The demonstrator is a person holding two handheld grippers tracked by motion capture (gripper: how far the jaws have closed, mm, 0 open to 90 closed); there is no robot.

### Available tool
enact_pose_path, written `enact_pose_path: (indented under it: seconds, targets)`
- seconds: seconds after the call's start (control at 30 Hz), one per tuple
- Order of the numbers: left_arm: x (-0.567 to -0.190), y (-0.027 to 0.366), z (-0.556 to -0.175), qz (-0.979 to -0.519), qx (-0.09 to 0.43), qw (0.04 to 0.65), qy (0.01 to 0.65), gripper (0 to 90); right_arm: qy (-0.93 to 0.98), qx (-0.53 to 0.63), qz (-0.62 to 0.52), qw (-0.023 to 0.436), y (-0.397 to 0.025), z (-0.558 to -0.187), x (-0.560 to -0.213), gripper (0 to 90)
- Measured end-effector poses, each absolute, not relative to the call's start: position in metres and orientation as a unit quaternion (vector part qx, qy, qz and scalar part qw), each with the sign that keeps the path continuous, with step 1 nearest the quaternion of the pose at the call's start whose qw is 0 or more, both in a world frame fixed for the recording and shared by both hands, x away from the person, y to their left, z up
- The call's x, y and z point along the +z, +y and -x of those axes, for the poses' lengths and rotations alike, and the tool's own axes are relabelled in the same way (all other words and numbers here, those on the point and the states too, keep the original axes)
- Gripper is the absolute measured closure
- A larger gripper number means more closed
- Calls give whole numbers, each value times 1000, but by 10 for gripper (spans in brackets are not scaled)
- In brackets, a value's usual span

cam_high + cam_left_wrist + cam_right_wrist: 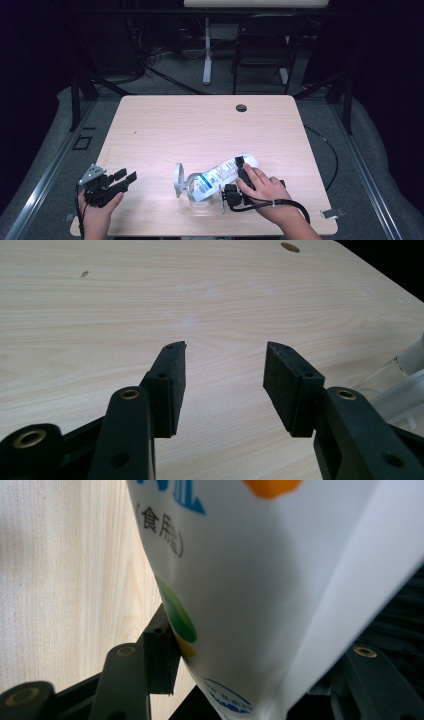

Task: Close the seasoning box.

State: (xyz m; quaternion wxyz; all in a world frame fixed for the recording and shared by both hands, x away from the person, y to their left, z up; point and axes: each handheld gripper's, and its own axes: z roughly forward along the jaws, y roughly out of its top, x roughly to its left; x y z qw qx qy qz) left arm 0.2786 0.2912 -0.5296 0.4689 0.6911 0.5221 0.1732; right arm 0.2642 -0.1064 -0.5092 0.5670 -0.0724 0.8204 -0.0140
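Surface: pale wood-grain table (165,125), dark room behind, a chair (262,45) past the far edge.
Bag: we see a white printed pouch (222,174) lying tilted at front centre, its low end over a clear glass jar (200,192); a round lid (178,179) stands on edge just left of it.
Right gripper (239,176): pinching the pouch mid-body; in the right gripper view, the film sits between both pads.
Left gripper (125,180): jaws spread, empty, well apart at front left.
Handling: we judge it soft, slick film with loose contents that shift; light to moderate weight.
Hold: grip the upper half or sealed edge, squeeze gently.
Risk: we could spill contents beside the jar or tip it.
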Motion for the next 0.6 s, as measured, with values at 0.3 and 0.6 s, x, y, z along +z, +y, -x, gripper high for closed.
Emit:
enact_pose_path:
  seconds: [0.3,0.6]
  targets:
    - [-530,292,-279,-690,173,469,523,520,819,-25,76,568,-105,-263,-507,454]
    - [-530,292,-279,-690,174,470,523,520,817,-22,77,571,-104,-264,-508,455]
